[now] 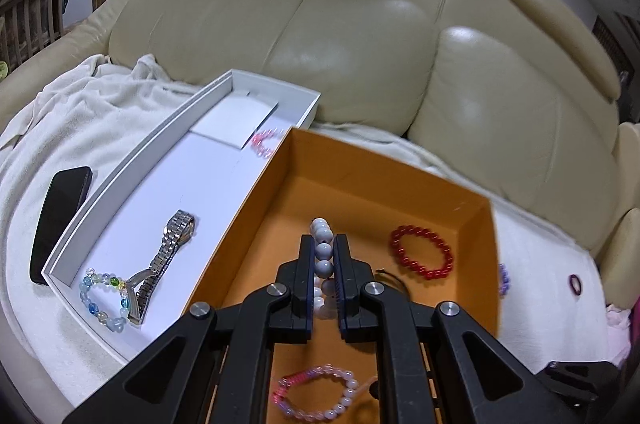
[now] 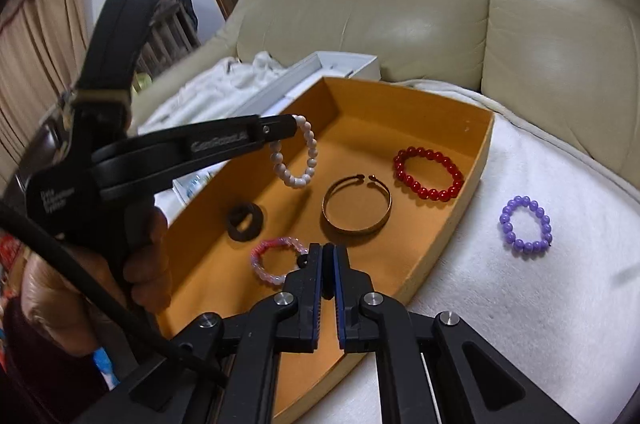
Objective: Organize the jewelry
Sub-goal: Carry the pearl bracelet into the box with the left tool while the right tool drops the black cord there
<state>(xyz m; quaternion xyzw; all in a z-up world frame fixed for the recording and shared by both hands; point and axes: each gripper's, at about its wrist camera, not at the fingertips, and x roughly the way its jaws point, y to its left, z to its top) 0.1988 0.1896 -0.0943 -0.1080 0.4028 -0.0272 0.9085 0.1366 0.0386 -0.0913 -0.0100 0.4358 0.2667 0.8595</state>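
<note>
Between the fingers of my left tool (image 1: pixel 324 264) hangs a white bead bracelet (image 2: pixel 296 154), pinched tight and dangling above the orange box (image 2: pixel 476 160); my hand (image 2: pixel 144 248) grips that tool's handle at the left of the right wrist view. My right tool (image 2: pixel 329 260) is closed right down, its pads nearly touching, with a small dark thing at its tip that I cannot make out, so I cannot tell whether it holds anything. Just under it on the box floor lies a pink bead bracelet (image 2: pixel 276 260), with a dark ring (image 2: pixel 245 220) to its left and a gold open bangle (image 2: pixel 357 206) a little farther in. Beyond the bangle, near the box's right wall, rests a red bead bracelet (image 2: pixel 428 173). Outside the box to the right, a purple bead bracelet (image 2: pixel 526 226) lies on the white blanket (image 2: pixel 500 304) covering the seat. Left of the orange box sits a white tray (image 1: pixel 132 168) holding a steel watch (image 1: pixel 166 256), a blue and green bead bracelet (image 1: pixel 106 298) touching the watch band, and a second pink bracelet (image 1: pixel 265 143) at its far end. A black phone (image 1: pixel 60 220) lies on the blanket just beside the tray. Behind it all rises the cream leather sofa (image 1: pixel 360 36) back.
</note>
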